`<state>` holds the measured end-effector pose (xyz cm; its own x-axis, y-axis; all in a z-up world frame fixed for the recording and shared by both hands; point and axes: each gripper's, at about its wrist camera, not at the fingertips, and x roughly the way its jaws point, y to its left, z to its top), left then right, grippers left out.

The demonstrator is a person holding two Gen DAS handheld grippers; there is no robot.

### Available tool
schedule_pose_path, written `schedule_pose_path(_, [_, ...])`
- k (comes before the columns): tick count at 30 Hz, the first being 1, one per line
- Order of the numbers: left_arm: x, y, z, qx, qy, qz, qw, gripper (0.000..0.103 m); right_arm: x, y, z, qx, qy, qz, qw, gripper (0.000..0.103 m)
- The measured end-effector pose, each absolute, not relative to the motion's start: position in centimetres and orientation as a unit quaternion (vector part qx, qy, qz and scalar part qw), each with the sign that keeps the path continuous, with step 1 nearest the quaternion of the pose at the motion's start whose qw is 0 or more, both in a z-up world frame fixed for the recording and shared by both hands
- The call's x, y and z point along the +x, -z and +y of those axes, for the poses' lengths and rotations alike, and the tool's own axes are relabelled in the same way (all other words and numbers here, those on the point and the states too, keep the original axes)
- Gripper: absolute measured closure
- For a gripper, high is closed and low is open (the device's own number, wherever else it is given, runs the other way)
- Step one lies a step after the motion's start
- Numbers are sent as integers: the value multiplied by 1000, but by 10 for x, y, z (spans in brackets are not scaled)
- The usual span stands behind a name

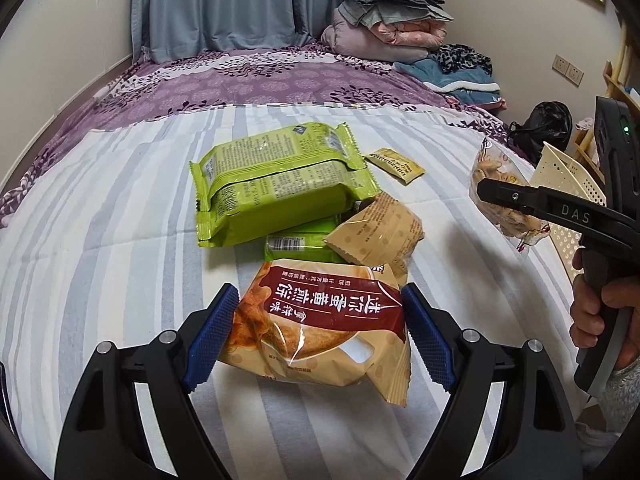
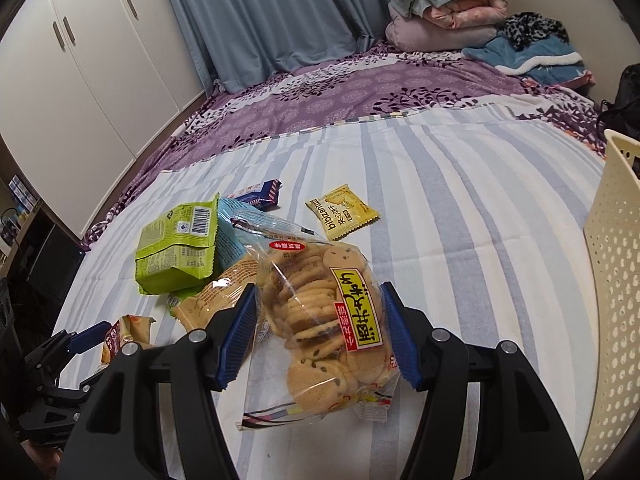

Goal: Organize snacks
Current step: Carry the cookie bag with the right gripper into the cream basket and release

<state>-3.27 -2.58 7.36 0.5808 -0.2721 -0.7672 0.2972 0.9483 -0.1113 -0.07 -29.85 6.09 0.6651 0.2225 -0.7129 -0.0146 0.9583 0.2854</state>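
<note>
The left gripper (image 1: 318, 330) pinches a tan biscuit packet (image 1: 320, 328) just above the striped sheet (image 1: 120, 240), beside the green packs (image 1: 276, 188). The right gripper (image 2: 320, 334) clamps a clear cookie bag (image 2: 328, 320), lifted near the cream basket (image 2: 612, 280).

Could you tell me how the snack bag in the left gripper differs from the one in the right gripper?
The tan bag in the left gripper is opaque with a dark red label; the clear cookie bag in the right gripper shows its cookies and has a yellow label. The cookie bag looks fuller. Both sit between blue pads above the striped sheet.
</note>
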Motion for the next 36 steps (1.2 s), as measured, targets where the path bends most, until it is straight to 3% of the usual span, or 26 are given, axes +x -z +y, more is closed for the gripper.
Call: schedule_pose_path(36, [-51,-117,-125,88,222,386,891,19,-100,-132,-419,195,33,260,945,42])
